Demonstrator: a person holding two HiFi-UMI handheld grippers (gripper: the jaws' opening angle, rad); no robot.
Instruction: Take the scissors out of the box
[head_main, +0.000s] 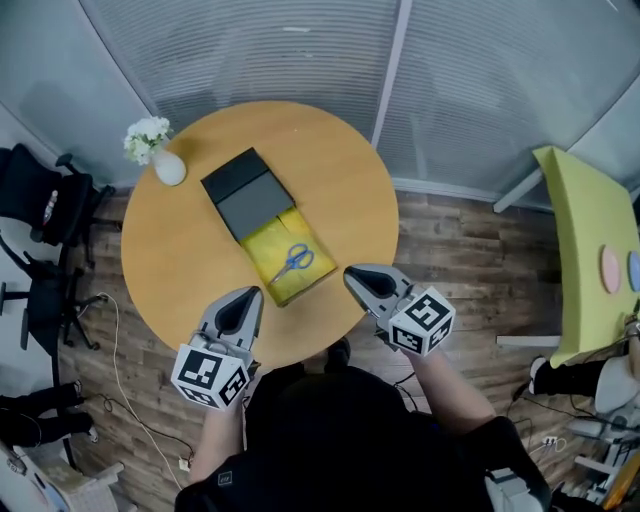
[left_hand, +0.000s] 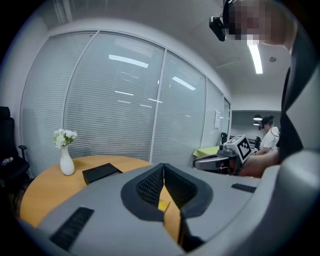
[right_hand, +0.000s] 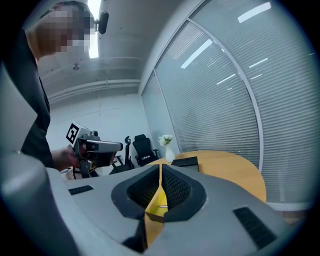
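Diagonally, scissors (head_main: 292, 261) lie in box (head_main: 305, 286), blades toward left gripper (head_main: 249, 294); it and right gripper (head_main: 352, 273) closed, empty.

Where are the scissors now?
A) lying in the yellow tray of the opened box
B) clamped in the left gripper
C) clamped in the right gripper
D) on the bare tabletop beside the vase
A: the blue-handled scissors lie in the yellow tray of the box; the left gripper and right gripper are shut on nothing, short of it.
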